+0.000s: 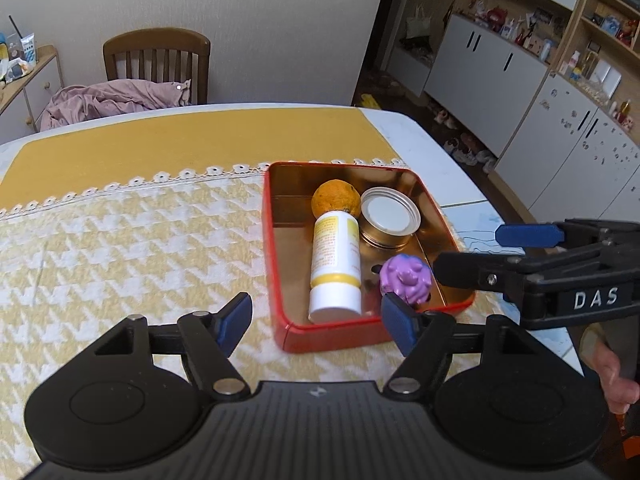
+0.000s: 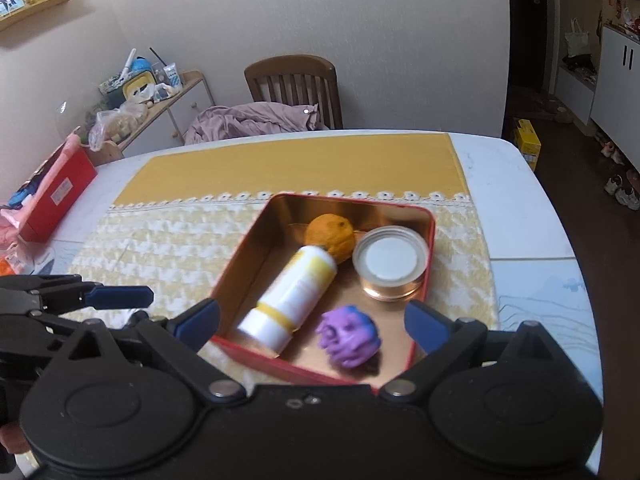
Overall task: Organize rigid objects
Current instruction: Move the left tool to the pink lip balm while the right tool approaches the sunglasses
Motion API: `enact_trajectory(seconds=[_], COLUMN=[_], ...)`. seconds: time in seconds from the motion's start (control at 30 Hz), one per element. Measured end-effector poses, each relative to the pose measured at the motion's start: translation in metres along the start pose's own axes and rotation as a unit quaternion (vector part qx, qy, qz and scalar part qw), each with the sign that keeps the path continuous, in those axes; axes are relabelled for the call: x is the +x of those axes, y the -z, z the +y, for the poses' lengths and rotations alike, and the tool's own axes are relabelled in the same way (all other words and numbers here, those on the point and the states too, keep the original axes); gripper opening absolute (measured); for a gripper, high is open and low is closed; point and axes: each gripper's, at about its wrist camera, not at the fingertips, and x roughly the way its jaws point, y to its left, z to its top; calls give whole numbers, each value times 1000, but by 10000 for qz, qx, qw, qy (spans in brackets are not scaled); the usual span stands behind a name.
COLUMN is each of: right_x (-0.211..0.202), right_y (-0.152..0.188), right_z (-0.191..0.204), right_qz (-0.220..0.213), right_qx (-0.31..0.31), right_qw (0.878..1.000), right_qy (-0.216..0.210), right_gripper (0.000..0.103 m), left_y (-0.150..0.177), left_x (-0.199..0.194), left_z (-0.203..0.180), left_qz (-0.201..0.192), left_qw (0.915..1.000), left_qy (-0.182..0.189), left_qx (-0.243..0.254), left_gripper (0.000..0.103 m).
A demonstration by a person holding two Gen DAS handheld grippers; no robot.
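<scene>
A red metal tin (image 2: 424,216), square with rounded corners and a shiny gold inside, sits on the bench (image 2: 532,220) over a yellow houndstooth cloth (image 1: 120,240) edged in white lace. It holds 4 things. A white plastic bottle (image 2: 290,298) with yellow bands lies on its side, its long axis running from its white cap, at the tin's near wall, away from the right claw (image 2: 316,322) to the far end, which touches a rough-skinned orange (image 2: 332,236). Right of the orange stands a round gold can (image 2: 390,268) with a flat white top. A knobbly purple toy (image 2: 348,336), blurred, lies at the near right corner, between the right claw's 2 blue-padded fingers (image 2: 426,326); they stand spread wide, gripping nothing, 1 on each side of the tin's near edge.

The left claw (image 1: 318,326) is spread too, empty, just before the tin's near wall, with the bottle's cap straight ahead of it. The right claw reaches in from its right, beside the toy.
</scene>
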Motion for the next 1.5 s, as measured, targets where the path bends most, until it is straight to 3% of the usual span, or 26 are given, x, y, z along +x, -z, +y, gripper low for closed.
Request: enact_trajectory(seconds=[0.2, 0.43, 0.5, 0.53, 0.7, 0.83, 0.9, 1.17, 1.3, 1.5], right_x=[-13, -21, -22, -22, -19, -7, 1, 35, 56, 80], right_y=[19, 42, 49, 53, 68, 82, 90, 102, 98, 97], right_z=[34, 73, 84, 90, 126, 150, 162, 194, 203, 209], right_qz=[-102, -385, -462, -493, -472, 84, 275, 496, 604, 726], right_qx=[-151, -174, -175, -176, -547, -710, -721, -878, -1010, -1211], right_qw=[9998, 9983, 9977, 9974, 9961, 9948, 9949, 9943, 9928, 9899], right_qy=[-114, -409, -459, -503, -498, -729, -644, -352, -206, -82], right_gripper=[103, 103, 103, 103, 103, 103, 103, 95, 92, 80], left_y=[12, 30, 35, 38, 59, 77, 89, 134, 152, 175], left_x=[-31, -63, -71, -76, -92, -96, -97, -99, -98, -93], left_z=[29, 65, 75, 80, 103, 129, 141, 173, 180, 190], left_qz=[-176, -382, -485, -560, -820, -602, -566, -321, -247, 47], left_qw=[9996, 9992, 9988, 9984, 9960, 9972, 9974, 9979, 9948, 9956], left_qy=[19, -69, -40, -71, -322, -414, -442, -551, -984, -901], left_qx=[-216, -136, -104, -88, 144, 139, 48, -92, -109, -240], left_gripper=[78, 87, 101, 103, 103, 103, 103, 103, 102, 102])
